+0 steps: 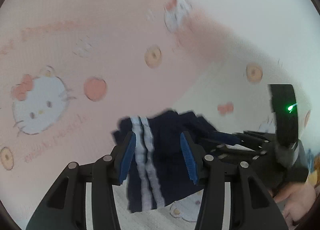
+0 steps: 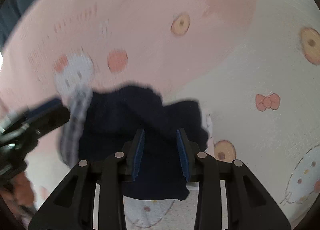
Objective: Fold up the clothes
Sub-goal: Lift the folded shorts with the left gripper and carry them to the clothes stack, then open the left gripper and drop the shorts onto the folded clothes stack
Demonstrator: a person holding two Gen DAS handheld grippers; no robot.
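Two tongs are hovering over the navy garment [image 1: 166, 150], which is lying bunched on the cartoon-print sheet [image 1: 80, 49]. Left tongs [image 1: 158, 155] are standing spread, straddling its white stripes [image 1: 145, 158]; right tongs [image 2: 161, 154] are standing spread above the plain navy part.

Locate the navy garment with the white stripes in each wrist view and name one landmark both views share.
Left wrist view: the navy garment sits low in the centre, between the left gripper fingers, white stripes towards the left finger.
Right wrist view: it fills the lower centre, between the right gripper fingers, stripes at its left edge.
Shared landmark: the pink bow printed on the sheet, right of the garment.
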